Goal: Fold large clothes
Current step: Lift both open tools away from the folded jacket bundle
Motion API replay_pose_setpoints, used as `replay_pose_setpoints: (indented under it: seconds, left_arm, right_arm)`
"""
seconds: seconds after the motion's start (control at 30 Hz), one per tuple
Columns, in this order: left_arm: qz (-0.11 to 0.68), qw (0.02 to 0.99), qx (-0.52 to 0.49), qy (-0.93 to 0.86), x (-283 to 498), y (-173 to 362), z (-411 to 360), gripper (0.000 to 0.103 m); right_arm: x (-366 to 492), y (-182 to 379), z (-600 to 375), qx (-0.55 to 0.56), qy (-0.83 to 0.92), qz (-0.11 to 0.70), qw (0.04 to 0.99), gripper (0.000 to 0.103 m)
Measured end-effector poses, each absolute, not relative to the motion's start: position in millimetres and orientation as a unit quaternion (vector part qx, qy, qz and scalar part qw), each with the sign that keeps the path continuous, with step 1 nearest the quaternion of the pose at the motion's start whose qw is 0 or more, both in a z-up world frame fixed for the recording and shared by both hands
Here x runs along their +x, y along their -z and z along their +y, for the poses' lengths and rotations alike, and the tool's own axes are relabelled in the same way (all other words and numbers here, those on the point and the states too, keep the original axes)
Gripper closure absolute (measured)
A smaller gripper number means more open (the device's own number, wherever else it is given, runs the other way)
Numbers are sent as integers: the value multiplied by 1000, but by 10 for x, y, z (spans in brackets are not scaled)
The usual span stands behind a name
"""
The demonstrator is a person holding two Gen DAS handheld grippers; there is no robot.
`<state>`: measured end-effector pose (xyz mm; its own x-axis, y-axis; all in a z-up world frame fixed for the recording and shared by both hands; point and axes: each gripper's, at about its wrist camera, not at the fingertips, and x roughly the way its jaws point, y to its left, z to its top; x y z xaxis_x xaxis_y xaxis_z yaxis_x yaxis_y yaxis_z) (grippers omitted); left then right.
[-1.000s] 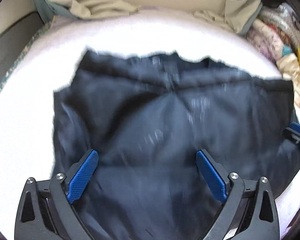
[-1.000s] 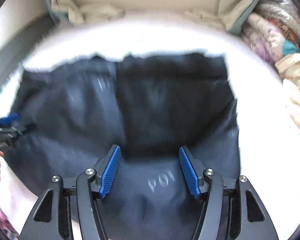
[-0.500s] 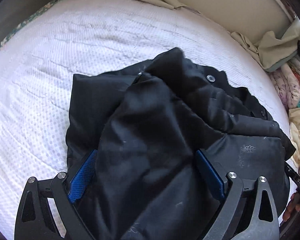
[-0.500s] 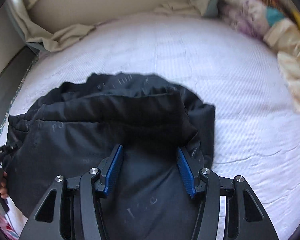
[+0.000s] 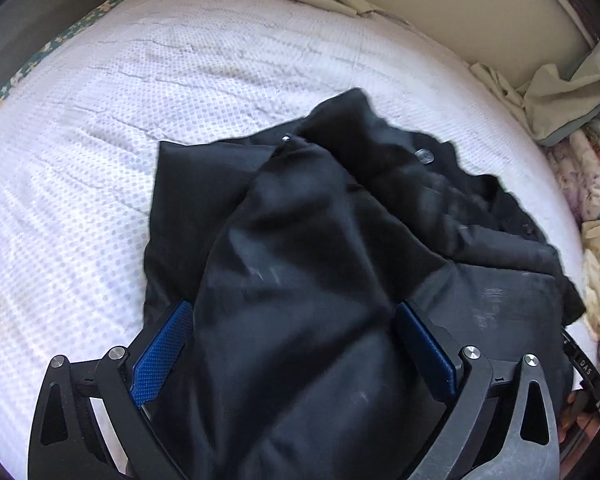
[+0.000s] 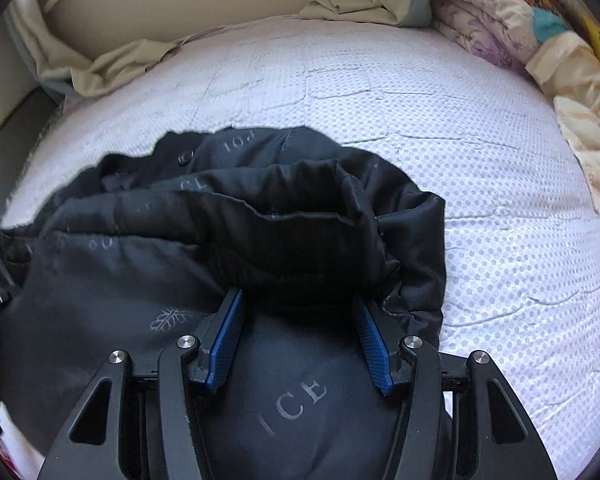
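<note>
Both my grippers, left (image 5: 294, 354) and right (image 6: 298, 338), clamp bunched black jacket (image 5: 320, 240) over white dotted bed (image 5: 180, 80); beige sheets (image 6: 100, 60) crumple by headboard (image 6: 180, 4).

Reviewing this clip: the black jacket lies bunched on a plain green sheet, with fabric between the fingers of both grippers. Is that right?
Not quite. The black jacket lies bunched on a white dotted mattress cover, not a plain green sheet; both wrist views show it. Fabric does sit between the fingers of the left gripper and the right gripper.
</note>
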<state>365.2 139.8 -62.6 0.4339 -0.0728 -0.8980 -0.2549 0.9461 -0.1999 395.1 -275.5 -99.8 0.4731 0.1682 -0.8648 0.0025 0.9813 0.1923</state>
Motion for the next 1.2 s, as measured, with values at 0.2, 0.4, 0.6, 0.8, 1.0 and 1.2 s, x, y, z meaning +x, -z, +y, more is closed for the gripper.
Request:
replay_pose_setpoints:
  seconds: [0.2,0.4,0.6,0.8,1.0,1.2]
  left_arm:
    - [493,859,-130,-32,3351,152,1268,1]
    - [473,869,-141,21,3111,-155,1244,1]
    - [435,875,-207,50,2831,-602,1746,1]
    - [413,876,-249,34,2511,-861,2309,1]
    - [430,865,-259,8,2263,-632,2565,1]
    - [444,863,-241,-18,2070,-331,2632,1]
  right_arm:
    - [3795,489,-2943,120,-59,477,869,33]
    - [3576,155,-3085,122,-42,442,888,31]
    - [3215,-162,-3244,143,-48,420,895,30]
    - [2757,-558,-3202,144,-63,379,912,25]
    - [2527,-736,-2895,168,-147,391,893,24]
    - [2548,-561,-2834,215,-176,405,871,24]
